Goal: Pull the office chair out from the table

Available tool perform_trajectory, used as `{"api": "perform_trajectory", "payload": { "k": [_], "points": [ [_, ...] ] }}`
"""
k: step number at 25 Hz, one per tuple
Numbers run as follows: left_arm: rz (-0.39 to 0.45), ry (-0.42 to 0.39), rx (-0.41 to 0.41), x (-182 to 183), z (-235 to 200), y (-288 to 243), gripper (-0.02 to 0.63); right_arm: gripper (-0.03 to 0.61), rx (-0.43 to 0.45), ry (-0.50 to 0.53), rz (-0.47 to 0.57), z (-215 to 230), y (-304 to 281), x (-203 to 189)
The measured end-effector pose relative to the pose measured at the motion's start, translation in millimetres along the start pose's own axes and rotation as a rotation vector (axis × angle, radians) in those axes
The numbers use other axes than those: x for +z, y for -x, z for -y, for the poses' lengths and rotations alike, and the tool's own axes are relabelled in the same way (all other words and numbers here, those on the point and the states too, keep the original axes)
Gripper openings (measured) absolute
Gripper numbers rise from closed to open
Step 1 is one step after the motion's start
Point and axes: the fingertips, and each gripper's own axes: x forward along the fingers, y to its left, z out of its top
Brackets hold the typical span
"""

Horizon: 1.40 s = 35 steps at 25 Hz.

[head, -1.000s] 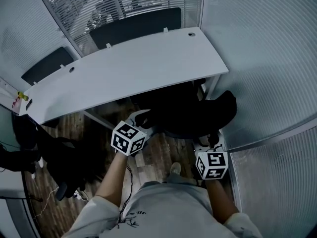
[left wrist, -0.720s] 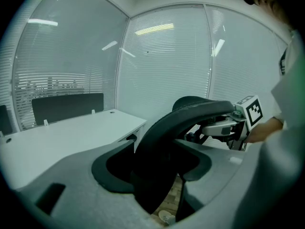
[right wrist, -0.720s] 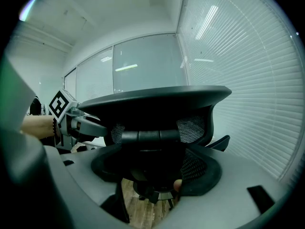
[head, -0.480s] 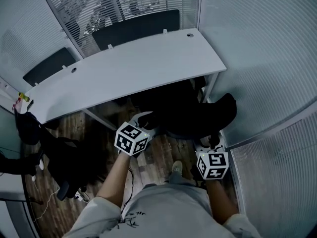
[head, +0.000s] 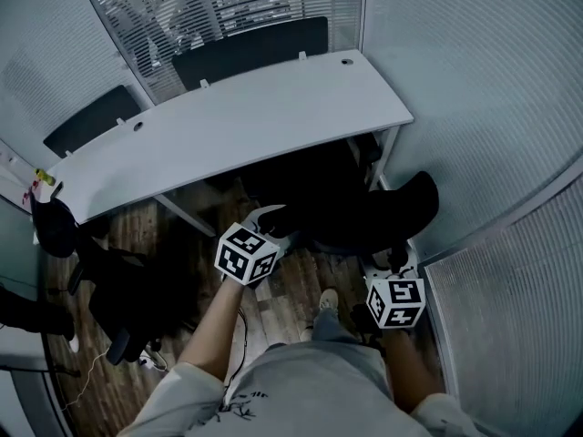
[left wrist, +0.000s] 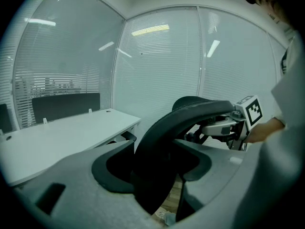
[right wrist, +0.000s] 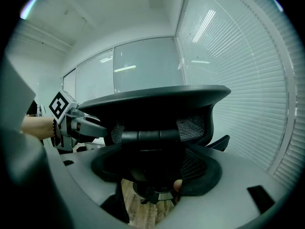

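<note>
Room: glass walls point(head: 474, 89) w/ blinds; wood floor point(head: 291, 285)
Surface: white table point(head: 237, 121), curved front edge
Chair: black office chair point(head: 364, 212) partly under table's right end; back twd person
L gripper point(head: 271, 219): jaws wide, clamped on chair-back rim
R gripper point(head: 393, 259): clamped on chair back's other side
Vs earlier: chair + both grippers slightly further from table

Office chair point(head: 392, 209) black; table point(head: 237, 121) white; floor point(head: 291, 285) brown wood-grain; marker cubes point(head: 246, 254) black-and-white squares.
</note>
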Motion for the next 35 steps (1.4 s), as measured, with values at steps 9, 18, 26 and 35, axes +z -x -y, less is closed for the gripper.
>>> {"api": "perform_trajectory", "payload": {
  "k": [9,18,26,35],
  "points": [
    [0.008,-0.004,-0.023,-13,28,28,0.244,0.281,-0.008,0.001,0.003,-19,38,-10],
    [0.006,-0.013,-0.037,-25,63,42,0.241,0.281,-0.009,-0.004,0.001,-21,75,-22],
    [0.013,-0.013,-0.046,-34,88,52,0.239,0.281,-0.022,-0.009,0.008,-24,102,-31],
    [0.005,-0.014,-0.059,-47,120,61,0.239,0.281,-0.031,-0.015,0.017,-24,136,-46]
  ]
}}
